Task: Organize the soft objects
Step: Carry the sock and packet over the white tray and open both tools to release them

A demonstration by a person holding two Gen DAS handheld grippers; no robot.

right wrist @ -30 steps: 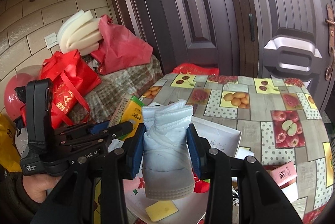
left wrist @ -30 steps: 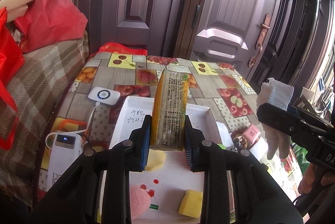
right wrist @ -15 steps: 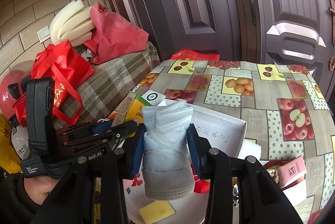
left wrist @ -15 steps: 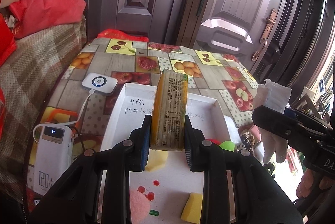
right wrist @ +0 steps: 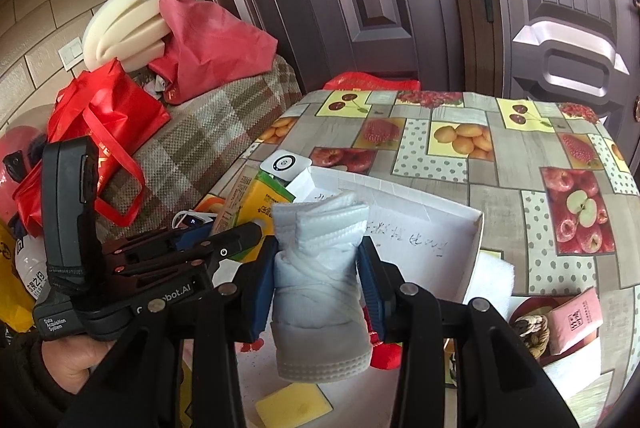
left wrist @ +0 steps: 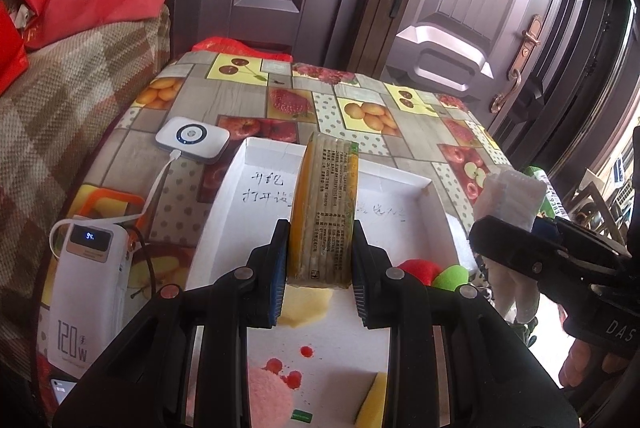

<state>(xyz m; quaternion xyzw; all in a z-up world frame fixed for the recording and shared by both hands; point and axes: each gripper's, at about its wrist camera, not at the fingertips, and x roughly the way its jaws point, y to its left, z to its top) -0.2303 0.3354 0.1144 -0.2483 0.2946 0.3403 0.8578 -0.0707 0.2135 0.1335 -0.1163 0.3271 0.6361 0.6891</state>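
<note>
Both tongs now sit closer over the white tray (left wrist: 434,196). Left tongs (left wrist: 320,280) clamp a yellow tissue pack (left wrist: 324,212); right tongs (right wrist: 318,284) clamp a white folded cloth (right wrist: 320,268) at the tray's 3 o'clock edge.

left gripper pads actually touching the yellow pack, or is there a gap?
Touching. In the left wrist view both blue pads of the left gripper press flush against the sides of the yellow pack, with no gap on either side, holding it above the white tray.

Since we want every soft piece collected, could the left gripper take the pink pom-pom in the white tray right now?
Probably not: the left gripper is shut on the yellow tissue pack, so nothing can enter its jaws, though the pink pom-pom lies uncovered in the white tray.
</note>
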